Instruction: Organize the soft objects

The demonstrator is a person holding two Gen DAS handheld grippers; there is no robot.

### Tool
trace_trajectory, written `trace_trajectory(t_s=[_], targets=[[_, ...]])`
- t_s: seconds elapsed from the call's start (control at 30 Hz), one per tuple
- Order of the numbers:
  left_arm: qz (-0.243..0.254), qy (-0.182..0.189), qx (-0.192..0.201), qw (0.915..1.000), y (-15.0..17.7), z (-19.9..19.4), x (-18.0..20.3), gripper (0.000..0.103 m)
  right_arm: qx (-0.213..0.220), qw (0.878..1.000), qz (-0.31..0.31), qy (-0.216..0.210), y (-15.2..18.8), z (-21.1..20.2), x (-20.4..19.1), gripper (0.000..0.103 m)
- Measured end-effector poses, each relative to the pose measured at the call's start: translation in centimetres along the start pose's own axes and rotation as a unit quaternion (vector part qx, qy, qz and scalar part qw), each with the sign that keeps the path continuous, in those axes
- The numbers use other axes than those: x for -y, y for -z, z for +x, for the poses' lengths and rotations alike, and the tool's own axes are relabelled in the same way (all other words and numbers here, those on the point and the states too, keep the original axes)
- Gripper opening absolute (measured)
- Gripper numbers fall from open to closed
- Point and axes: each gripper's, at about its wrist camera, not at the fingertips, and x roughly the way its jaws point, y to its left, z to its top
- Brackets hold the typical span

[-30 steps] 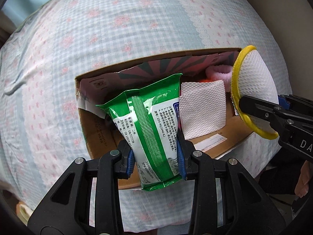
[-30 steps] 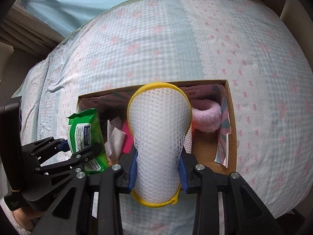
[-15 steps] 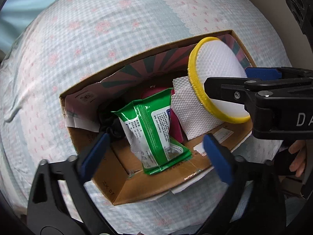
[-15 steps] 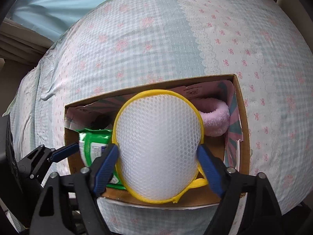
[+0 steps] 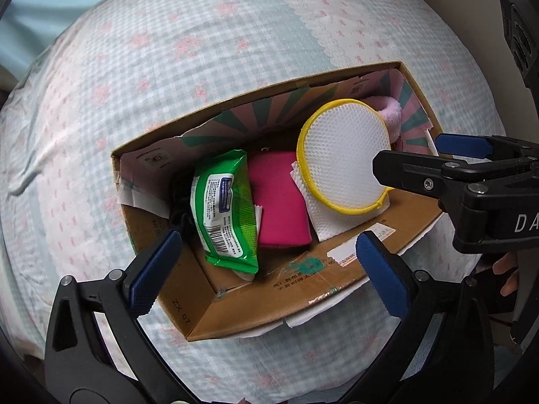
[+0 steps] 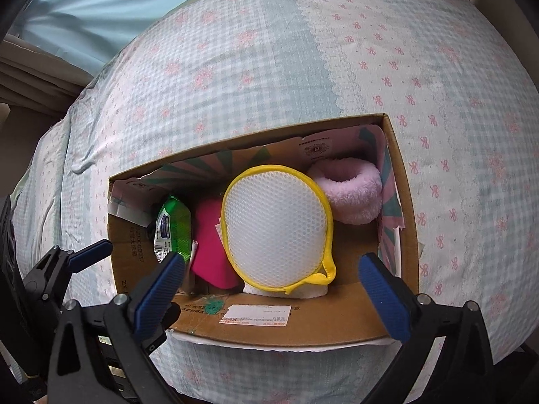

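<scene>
An open cardboard box (image 5: 303, 289) (image 6: 303, 326) sits on the bed. Inside it lie a green wet-wipes pack (image 5: 224, 208) (image 6: 171, 225), a magenta cloth (image 5: 281, 198) (image 6: 210, 239), a white paper towel (image 5: 323, 215), a yellow-rimmed white mesh pouch (image 5: 343, 161) (image 6: 276, 225) and a pink fluffy ring (image 5: 390, 114) (image 6: 350, 192). My left gripper (image 5: 266, 269) is open and empty above the box's near wall. My right gripper (image 6: 273, 289) is open and empty just in front of the mesh pouch; it also shows in the left wrist view (image 5: 434, 158).
The bed has a pale blue checked cover with pink flowers (image 5: 202, 50) (image 6: 337, 50). A light blue curtain (image 6: 101, 6) hangs at the far left. A beige wall or headboard (image 5: 471, 17) lies to the right of the bed.
Both grippers opened. The wipes pack dropped from my left gripper into the box, and the mesh pouch left my right gripper and rests in the box. Both grippers have pulled back.
</scene>
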Motion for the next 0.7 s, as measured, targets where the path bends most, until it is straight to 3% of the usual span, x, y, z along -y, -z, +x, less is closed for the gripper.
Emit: trace_trajectory(t_s=[0.2, 0.4, 0.53, 0.7], targets=[[-0.028, -0.011, 0.019, 0.9994, 0.3, -3.0, 1.2, 0.103, 0.011, 1.0, -0.019, -0.016, 0.3, -2.1, 0.2, 0.103], [-0.063, -0.02, 0.071, 0.9953, 0.5, -9.7, 3.7, 0.103, 0.048, 0.998, -0.042, -0.028, 0.8, -8.8, 0.9, 0.103], [-0.101, -0.021, 0.128, 0.9865, 0.9, -15.7, 5.4, 0.103, 0.092, 0.993, -0.068, -0.013, 1.4, -15.3, 1.5, 0.103], [-0.142, -0.026, 0.215, 0.966, 1.9, -23.5, 7.4, 0.103, 0.163, 0.981, -0.1, 0.015, 2.7, -23.9, 2.2, 0.103]])
